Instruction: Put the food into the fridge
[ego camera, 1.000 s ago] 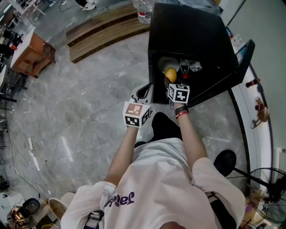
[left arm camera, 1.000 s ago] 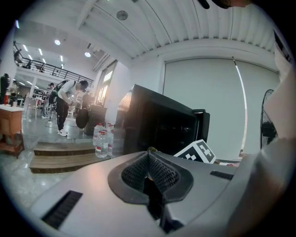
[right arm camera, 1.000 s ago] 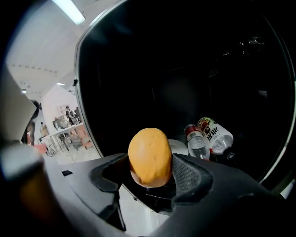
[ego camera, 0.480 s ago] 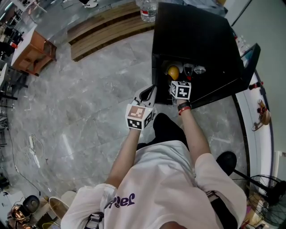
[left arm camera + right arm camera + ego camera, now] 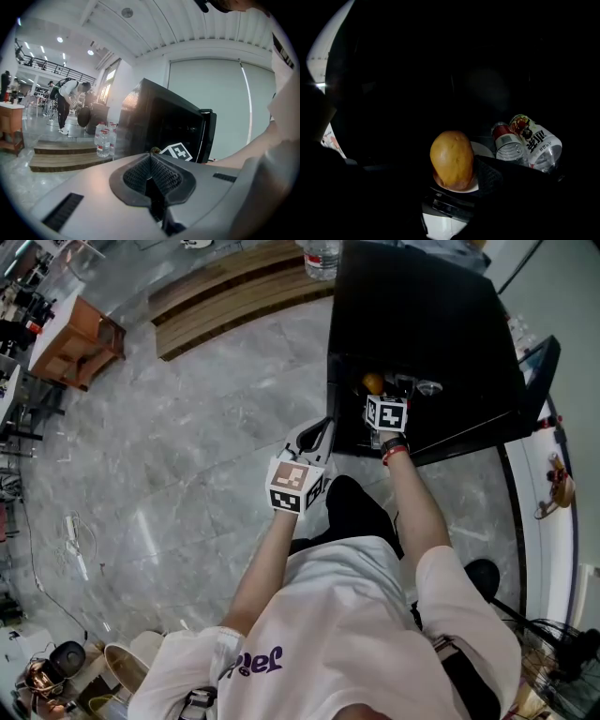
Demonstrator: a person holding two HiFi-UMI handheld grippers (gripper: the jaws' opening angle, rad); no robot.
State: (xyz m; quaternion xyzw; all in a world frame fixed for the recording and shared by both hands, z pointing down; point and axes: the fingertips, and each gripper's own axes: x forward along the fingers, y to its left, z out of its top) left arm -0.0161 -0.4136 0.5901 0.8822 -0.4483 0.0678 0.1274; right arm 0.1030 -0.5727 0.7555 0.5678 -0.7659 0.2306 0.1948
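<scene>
Item: golden-brown rounded food piece (image 5: pixel 451 159), loose on white round plate (image 5: pixel 484 151), lower centre, inside black fridge (image 5: pixel 422 320); probably light, apt to roll, so my right gripper (image 5: pixel 457 190) clamps the plate's rim, while my left gripper (image 5: pixel 152 183) is pinched closed on nothing.

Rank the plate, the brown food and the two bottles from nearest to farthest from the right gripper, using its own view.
1. White plate, at the jaws.
2. Brown food, on that plate.
3. Red-label bottle and printed-label bottle, back right, side by side; too close to rank.
</scene>
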